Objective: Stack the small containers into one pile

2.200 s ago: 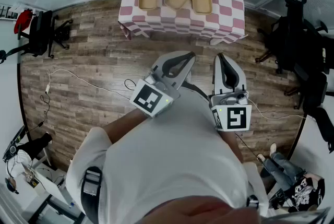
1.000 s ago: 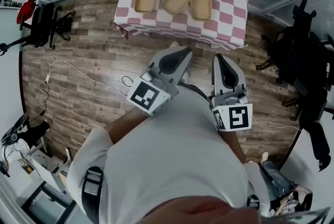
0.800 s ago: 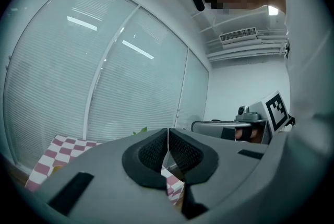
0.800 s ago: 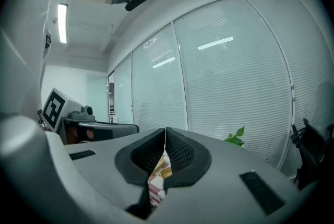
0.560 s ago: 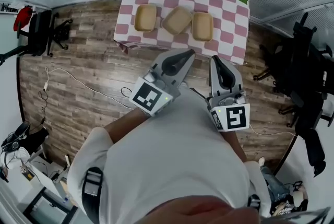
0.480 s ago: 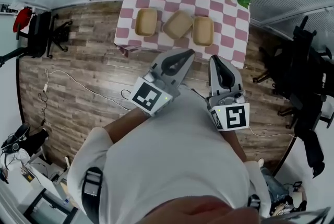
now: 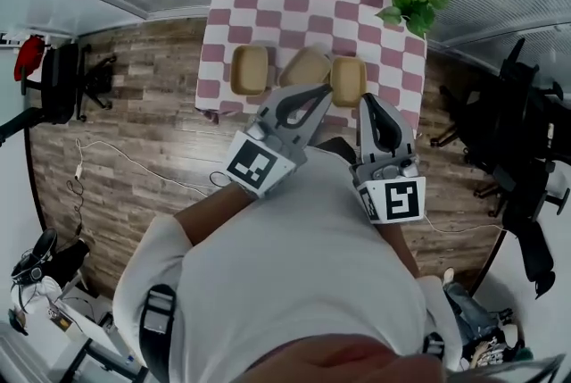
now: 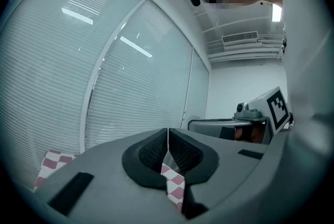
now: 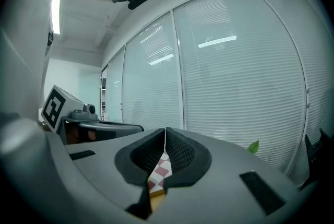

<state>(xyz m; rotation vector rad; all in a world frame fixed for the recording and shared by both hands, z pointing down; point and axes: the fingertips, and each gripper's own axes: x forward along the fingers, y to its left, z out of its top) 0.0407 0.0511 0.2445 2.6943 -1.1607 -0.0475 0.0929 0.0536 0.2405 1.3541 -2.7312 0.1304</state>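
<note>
Three small tan containers lie in a row near the front edge of the pink-checked table [image 7: 303, 2]: a left container [image 7: 250, 70], a middle container [image 7: 306, 64] turned askew, and a right container [image 7: 349, 78]. My left gripper [image 7: 327, 89] is shut and empty, its tips over the table's front edge just short of the middle container. My right gripper [image 7: 368, 97] is also shut and empty, just below the right container. In the left gripper view the left gripper [image 8: 167, 131] shows its pads pressed together. The right gripper [image 9: 165, 131] shows the same, with a tan scrap below the gap.
A green plant [image 7: 412, 4] stands on the table's far right corner. Office chairs stand at the left [image 7: 58, 78] and the right [image 7: 526, 127] on the wooden floor. A thin cable [image 7: 134, 167] trails across the floor at the left. Window blinds fill both gripper views.
The table and its containers have come closer to me; both gripper tips now reach its front edge. Both grippers have stayed shut.
</note>
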